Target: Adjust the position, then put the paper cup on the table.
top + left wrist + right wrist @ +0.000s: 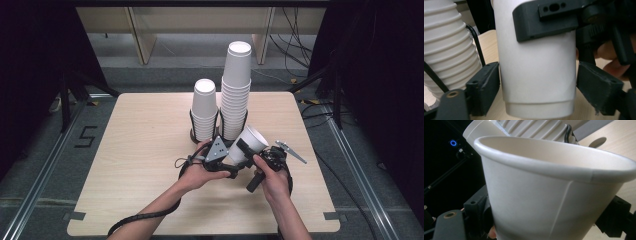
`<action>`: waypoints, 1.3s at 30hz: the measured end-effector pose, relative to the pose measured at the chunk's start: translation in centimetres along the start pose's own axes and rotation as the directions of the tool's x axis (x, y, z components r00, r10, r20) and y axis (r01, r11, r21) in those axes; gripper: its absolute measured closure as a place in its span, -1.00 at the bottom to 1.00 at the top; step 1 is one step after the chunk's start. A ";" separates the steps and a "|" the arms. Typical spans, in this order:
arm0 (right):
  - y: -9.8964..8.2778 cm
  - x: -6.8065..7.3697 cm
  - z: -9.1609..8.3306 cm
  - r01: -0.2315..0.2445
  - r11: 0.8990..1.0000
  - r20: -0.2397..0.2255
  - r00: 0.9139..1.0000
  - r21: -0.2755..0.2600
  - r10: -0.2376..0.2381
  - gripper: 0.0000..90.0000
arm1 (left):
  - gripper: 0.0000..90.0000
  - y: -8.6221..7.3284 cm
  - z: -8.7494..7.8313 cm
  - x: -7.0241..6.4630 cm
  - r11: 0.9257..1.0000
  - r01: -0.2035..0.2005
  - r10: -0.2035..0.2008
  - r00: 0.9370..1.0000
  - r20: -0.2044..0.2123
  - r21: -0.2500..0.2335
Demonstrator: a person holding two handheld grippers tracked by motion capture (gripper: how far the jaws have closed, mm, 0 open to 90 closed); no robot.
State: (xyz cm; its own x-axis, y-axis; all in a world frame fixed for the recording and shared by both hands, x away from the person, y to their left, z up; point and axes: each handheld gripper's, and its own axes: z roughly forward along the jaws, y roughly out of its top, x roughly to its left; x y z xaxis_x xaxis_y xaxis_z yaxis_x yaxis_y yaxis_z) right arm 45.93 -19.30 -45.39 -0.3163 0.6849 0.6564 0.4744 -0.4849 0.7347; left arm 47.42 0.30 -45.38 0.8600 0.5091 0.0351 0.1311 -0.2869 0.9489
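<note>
A single white paper cup (pixel 251 140) hangs tilted over the table's near middle, mouth up and to the right. My right gripper (pixel 248 151) is shut on its upper wall; in the right gripper view the cup (pixel 544 195) sits between the jaws of the right gripper (pixel 549 222). In the left gripper view the cup (pixel 536 75) has one right fingertip (pixel 544 22) lying across it. My left gripper (pixel 233 164) stands by the cup's base, with the jaws of the left gripper (pixel 537 87) close along both sides and no squeeze visible.
Two stacks of white cups stand in black wire holders behind the hands: a short stack (pixel 204 107) and a tall stack (pixel 236 85), the ribbed side of a stack (pixel 446 45) close at the left. The wooden table (pixel 140 165) extends to both sides; dark stands flank it.
</note>
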 end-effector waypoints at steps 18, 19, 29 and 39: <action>1.1 -0.5 -1.0 0.185 0.981 0.056 0.982 -0.051 -0.183 -0.61 | -0.89 -1.2 -4.9 1.4 1.000 -0.008 0.008 0.999 -0.031 0.010; 1.1 -0.4 -1.2 0.188 0.981 0.061 0.981 -0.050 -0.185 -0.61 | -0.89 -1.3 -5.3 1.5 1.000 0.001 -0.001 0.999 -0.037 0.004; 1.9 -0.4 -2.8 0.259 0.964 0.120 0.961 -0.061 -0.250 -0.61 | -0.88 -0.9 -8.0 2.7 0.998 0.048 -0.053 0.994 -0.095 -0.046; 2.7 -0.4 -3.9 0.328 0.943 0.130 0.939 -0.064 -0.318 -0.61 | -0.87 -1.6 -9.5 3.2 0.994 0.081 -0.090 0.987 -0.135 -0.070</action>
State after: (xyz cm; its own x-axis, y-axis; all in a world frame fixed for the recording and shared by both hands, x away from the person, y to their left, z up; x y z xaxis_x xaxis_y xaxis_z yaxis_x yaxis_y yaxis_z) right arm 44.20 -23.03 -43.00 -0.3409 0.8681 0.3609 0.2911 -0.2675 0.9185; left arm 45.28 10.08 -43.79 0.7703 0.6376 -0.0088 0.1656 -0.1867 0.9684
